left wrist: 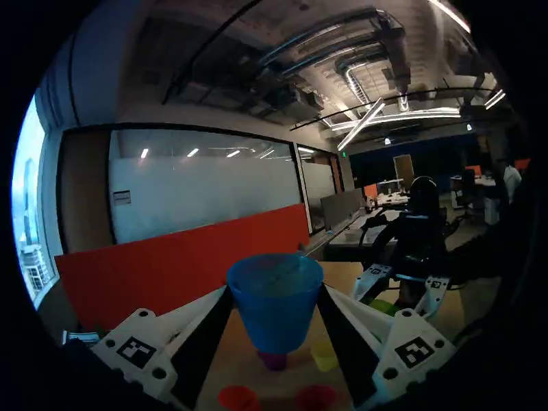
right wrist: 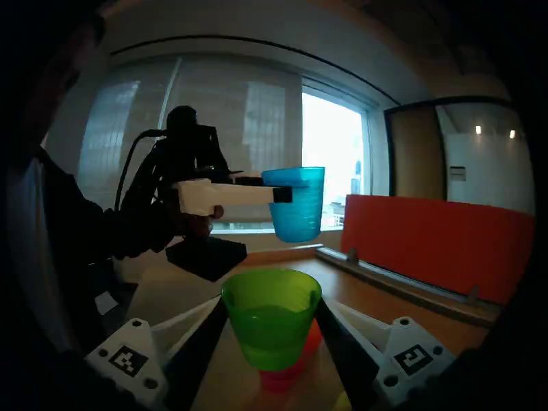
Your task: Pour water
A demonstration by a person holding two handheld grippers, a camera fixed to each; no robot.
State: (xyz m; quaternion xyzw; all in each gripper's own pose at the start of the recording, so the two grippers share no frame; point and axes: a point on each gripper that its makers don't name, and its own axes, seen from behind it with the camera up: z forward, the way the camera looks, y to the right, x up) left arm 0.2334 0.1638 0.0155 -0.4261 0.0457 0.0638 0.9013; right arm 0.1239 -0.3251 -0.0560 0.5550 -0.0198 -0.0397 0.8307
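Over a light wooden table (right wrist: 383, 288), the left gripper (left wrist: 274, 312) is clamped on a translucent blue plastic cup (left wrist: 274, 294). It holds the cup upright, ahead of and above the right gripper (right wrist: 270, 329), whose fingers squeeze a translucent green plastic cup (right wrist: 270, 308) that seems part full of water. This looks like the line-up before pouring: next, one rim must come over the other cup and tip slowly. Small coloured plastic cups (left wrist: 324, 355) sit below the left fingertips.
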